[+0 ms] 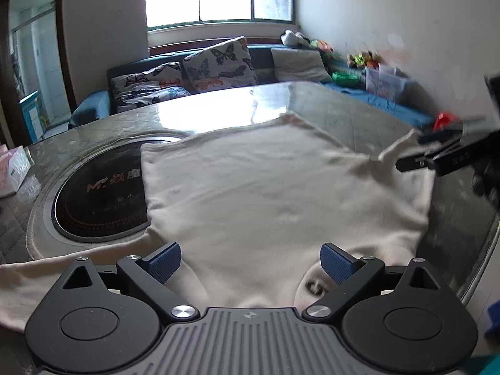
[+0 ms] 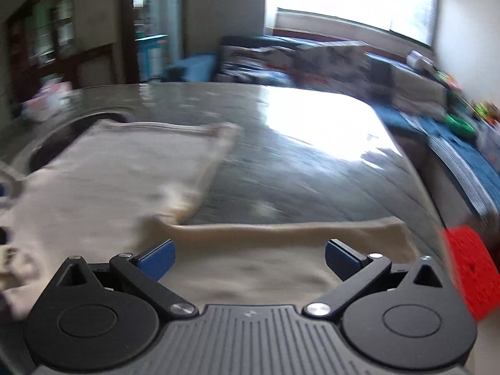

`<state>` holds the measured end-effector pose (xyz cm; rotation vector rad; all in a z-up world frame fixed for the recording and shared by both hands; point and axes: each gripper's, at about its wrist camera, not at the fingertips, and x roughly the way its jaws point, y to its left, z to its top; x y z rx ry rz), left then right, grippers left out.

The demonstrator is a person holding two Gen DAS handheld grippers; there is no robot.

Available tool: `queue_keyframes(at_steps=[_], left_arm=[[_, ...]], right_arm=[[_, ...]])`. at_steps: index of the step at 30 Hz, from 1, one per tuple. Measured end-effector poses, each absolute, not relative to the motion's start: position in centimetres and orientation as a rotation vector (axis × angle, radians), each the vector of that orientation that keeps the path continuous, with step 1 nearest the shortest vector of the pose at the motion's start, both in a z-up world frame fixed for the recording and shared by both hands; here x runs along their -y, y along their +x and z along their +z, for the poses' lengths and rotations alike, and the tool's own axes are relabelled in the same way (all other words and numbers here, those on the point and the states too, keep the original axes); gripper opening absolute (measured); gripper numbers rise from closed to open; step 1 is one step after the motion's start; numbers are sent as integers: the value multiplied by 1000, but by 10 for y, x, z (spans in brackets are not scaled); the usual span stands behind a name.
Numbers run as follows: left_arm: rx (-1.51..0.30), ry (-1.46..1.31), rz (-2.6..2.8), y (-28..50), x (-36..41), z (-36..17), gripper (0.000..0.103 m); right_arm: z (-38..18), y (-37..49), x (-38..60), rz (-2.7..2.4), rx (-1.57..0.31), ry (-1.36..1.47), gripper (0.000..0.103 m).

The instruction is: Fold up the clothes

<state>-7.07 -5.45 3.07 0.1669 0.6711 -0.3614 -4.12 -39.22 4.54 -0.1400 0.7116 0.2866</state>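
Observation:
A cream garment (image 1: 265, 193) lies spread flat on the grey marble table (image 1: 359, 115), collar near me. My left gripper (image 1: 251, 264) is open just above the garment's near edge, empty. In the left wrist view my right gripper (image 1: 418, 153) hangs at the right over a raised corner of the cloth; its fingers look apart. In the right wrist view my right gripper (image 2: 248, 257) is open over a sleeve of the garment (image 2: 281, 243), holding nothing. That view is blurred.
A round black induction hob (image 1: 100, 193) is set in the table, partly under the garment. A tissue box (image 1: 12, 172) stands at the left. A red object (image 2: 472, 272) is at the right table edge. A sofa with butterfly cushions (image 1: 218, 62) is behind.

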Motion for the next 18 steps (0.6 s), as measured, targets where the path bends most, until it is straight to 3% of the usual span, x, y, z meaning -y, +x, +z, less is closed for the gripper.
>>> queue_keyframes(at_steps=[11, 18], left_arm=[[-678, 245, -384, -81, 58, 20, 98], [-667, 257, -394, -77, 65, 25, 98]], right_arm=[[31, -76, 311, 526, -723, -308, 103], [45, -49, 348, 508, -708, -110, 103]])
